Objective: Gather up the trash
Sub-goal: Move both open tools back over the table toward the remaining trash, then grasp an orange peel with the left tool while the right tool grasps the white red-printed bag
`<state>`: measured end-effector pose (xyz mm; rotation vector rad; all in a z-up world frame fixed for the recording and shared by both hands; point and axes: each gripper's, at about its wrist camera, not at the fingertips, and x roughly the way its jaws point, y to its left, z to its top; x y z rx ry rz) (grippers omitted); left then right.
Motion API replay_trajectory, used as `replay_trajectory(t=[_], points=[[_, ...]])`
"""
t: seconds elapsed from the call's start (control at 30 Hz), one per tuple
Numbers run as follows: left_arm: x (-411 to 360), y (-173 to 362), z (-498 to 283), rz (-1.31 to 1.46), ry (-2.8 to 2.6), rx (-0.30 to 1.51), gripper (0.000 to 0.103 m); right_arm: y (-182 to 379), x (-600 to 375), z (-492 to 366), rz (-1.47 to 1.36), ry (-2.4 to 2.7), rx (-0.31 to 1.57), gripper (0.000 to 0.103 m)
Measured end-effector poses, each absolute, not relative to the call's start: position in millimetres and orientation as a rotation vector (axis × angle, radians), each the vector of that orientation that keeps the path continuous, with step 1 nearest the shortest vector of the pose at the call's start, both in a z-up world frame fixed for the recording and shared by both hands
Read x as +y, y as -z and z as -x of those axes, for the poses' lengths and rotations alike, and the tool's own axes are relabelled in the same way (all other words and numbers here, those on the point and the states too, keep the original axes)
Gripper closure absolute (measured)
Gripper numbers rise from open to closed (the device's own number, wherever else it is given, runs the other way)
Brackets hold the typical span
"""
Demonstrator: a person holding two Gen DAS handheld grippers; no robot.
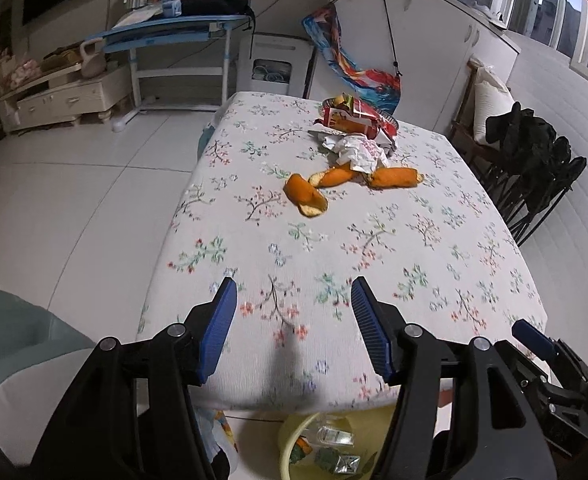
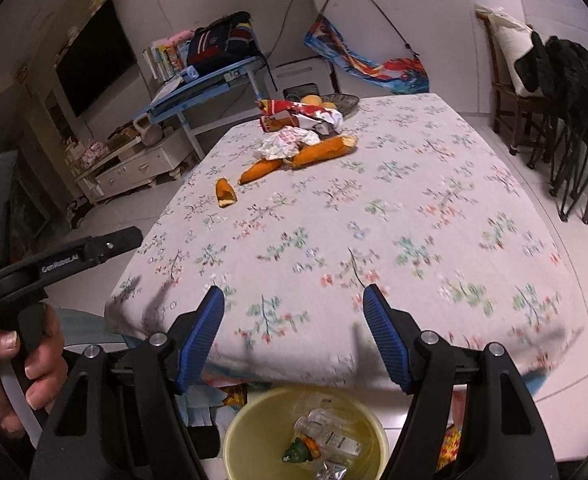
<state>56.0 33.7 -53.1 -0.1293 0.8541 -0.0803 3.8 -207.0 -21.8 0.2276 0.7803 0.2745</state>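
— Where does the trash lie, and why are your tools held back here?

— I hold both at the near edge of the tabletop (image 1: pixel 374 240), above the yellow bin (image 2: pixel 253 412) on the floor, likely because that is where each piece gets dropped. My left gripper (image 1: pixel 294 312) stands with jaws apart and nothing between the pads; my right gripper (image 2: pixel 294 320) likewise, spread and empty. The orange peels (image 1: pixel 314 192) lie toward the far end of the tabletop, one piece a little nearer and to the left, and the crumpled wrappers (image 1: pixel 358 136) are heaped just behind them by the far edge.

— And the bin?

— It sits just under the near edge, holding clear plastic bottles (image 2: pixel 334 432), a scrap of peel and a foil packet. A dark basket (image 2: pixel 346 100) at the far edge holds fruit, I judge.
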Motion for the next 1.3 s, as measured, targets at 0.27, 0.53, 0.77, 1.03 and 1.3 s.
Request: replay_trajectory(t=[0.27, 0.53, 0.77, 1.03, 1.3], points=[[30.2, 58.7, -103.2, 0.117, 0.059, 0.883, 0.043, 11.7, -196.2, -60.9, -0.167, -0.313, 0.764, 0.034], [19.7, 73.0, -148.8, 0.106, 0.051, 0.930, 0.043, 17.1, -189.6, -115.0, -0.157, -0.326, 0.778, 0.034], [11.1, 85.2, -178.8, 0.102, 0.050, 0.966, 0.043, 21.9, -189.1, -142.8, -0.182, -0.332, 0.791, 0.032], [11.3, 96.9, -207.4, 0.135, 0.036, 0.995, 0.043, 20.1, -172.9, -192.4, -0.178, -0.358, 0.769, 0.032], [10.6, 105.6, -223.0, 0.125, 0.029, 1.010, 0.043, 35.0, -166.5, -241.4, -0.189, -0.334, 0.816, 0.031]])
